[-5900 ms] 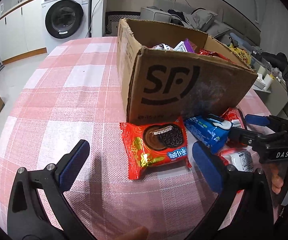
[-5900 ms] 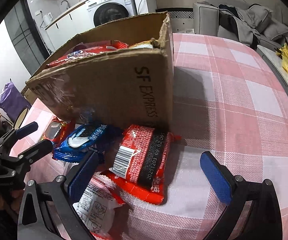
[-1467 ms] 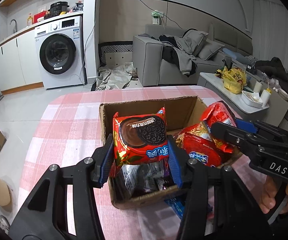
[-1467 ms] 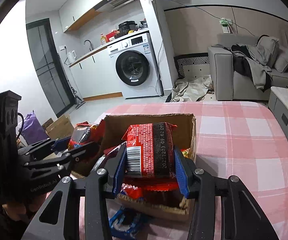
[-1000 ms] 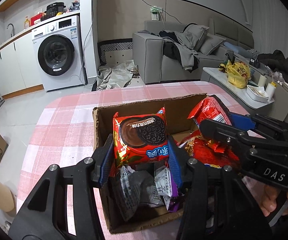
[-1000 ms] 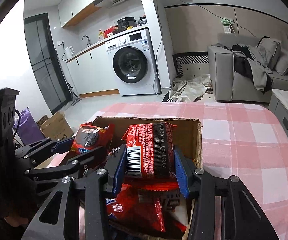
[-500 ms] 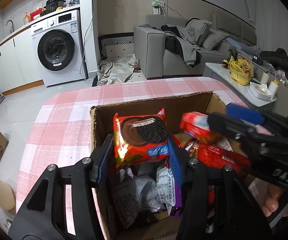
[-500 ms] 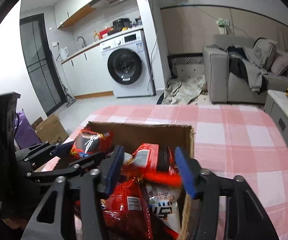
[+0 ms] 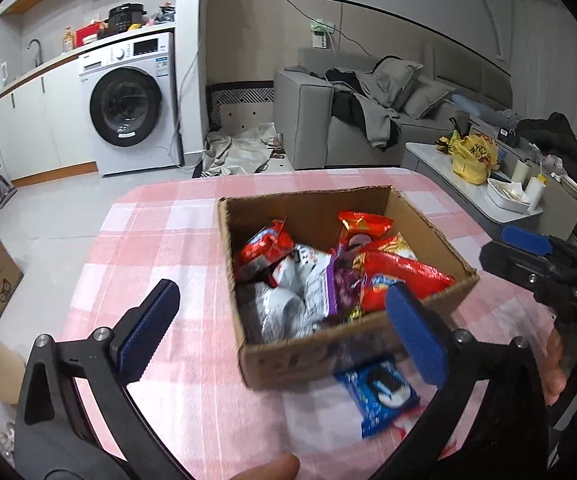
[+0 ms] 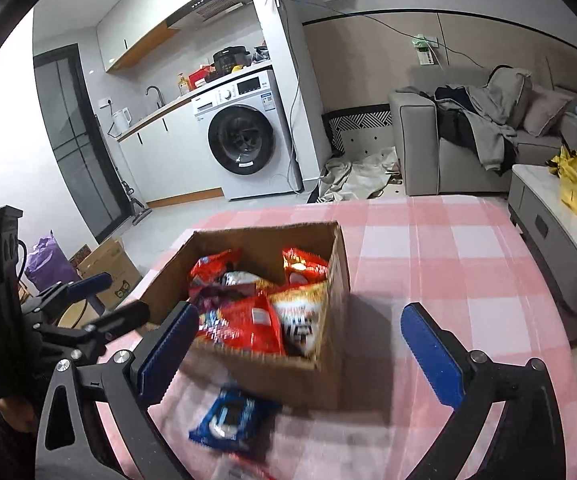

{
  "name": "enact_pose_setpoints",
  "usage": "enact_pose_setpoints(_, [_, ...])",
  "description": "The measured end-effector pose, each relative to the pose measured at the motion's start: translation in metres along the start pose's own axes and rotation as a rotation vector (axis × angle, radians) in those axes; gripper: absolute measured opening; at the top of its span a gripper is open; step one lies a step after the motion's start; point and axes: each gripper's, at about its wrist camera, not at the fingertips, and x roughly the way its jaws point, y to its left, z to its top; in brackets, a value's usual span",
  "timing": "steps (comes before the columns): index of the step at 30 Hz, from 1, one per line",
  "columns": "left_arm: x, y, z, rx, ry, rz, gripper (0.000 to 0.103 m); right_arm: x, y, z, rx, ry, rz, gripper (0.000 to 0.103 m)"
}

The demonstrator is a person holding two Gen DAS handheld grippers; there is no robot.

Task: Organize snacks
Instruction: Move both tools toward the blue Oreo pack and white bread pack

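Left tongs and right tongs both opening, nothing between the pads, brown cardboard box of red snack packets ahead, blue cookie packet nearer on pink checked tabletop

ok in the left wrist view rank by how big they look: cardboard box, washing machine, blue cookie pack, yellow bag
1. cardboard box
2. washing machine, though it stands much farther off
3. blue cookie pack
4. yellow bag; distance makes this last pair unsure

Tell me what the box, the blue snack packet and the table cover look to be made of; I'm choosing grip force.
Box: brown corrugated cardboard, matte, with raw torn edges.
Blue snack packet: thin printed plastic film, glossy, with crimped ends; probably crinkly.
Table cover: pink-and-white checked sheet lying flat; woven cloth or vinyl, cannot tell which.
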Motion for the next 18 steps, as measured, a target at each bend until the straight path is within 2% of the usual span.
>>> enact_pose_setpoints(10, [-0.051, 0.016, -0.044, -0.044, 0.018, 0.017, 0.103, -0.02, 0.009, -0.035, -0.001, 0.088, -0.012, 0.103])
enact_pose_setpoints(18, [-0.055, 0.023, -0.082, -0.058, 0.055, 0.03, 0.103, -0.012, 0.022, -0.075, -0.017, 0.191, -0.024, 0.103])
